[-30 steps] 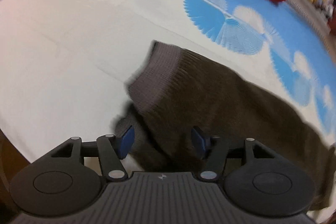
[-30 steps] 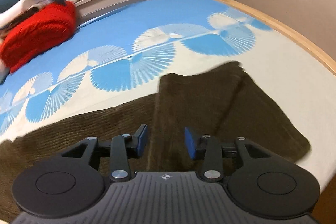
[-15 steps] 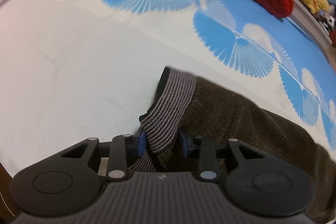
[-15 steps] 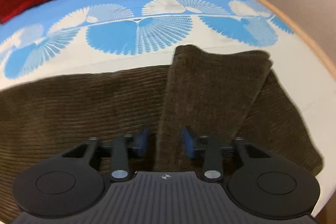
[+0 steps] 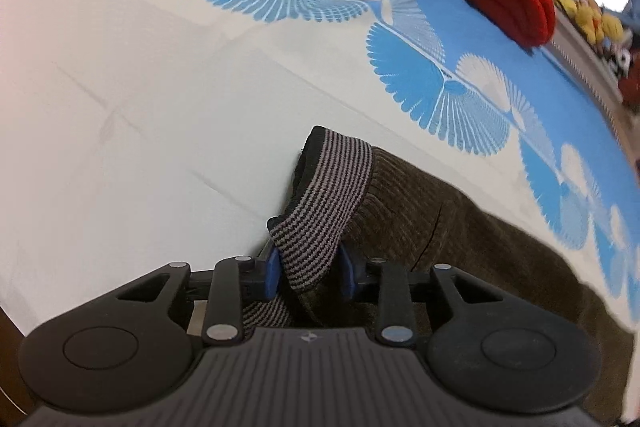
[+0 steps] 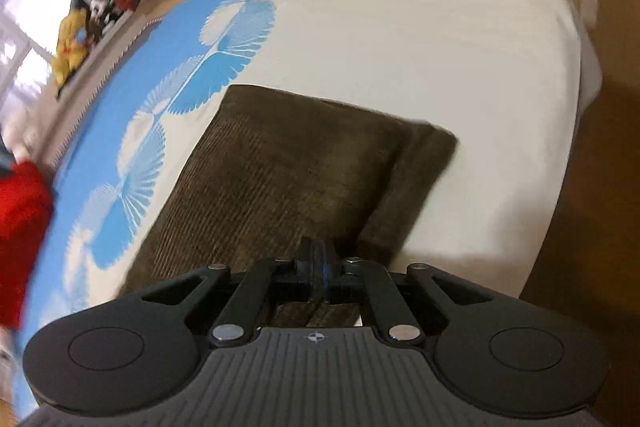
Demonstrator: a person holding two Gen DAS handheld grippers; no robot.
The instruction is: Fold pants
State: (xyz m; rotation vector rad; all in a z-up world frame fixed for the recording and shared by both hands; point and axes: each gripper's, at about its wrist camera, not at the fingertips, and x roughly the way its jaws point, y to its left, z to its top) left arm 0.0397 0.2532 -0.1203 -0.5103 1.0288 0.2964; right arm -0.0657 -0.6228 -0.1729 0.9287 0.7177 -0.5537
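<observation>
Both grippers now clamped, pants (image 5: 460, 227) waistband between left fingers (image 5: 271, 269)

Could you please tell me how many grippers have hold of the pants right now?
2: the left gripper is clamped on the striped waistband; the right gripper is shut on the pants near their folded leg end.
</observation>
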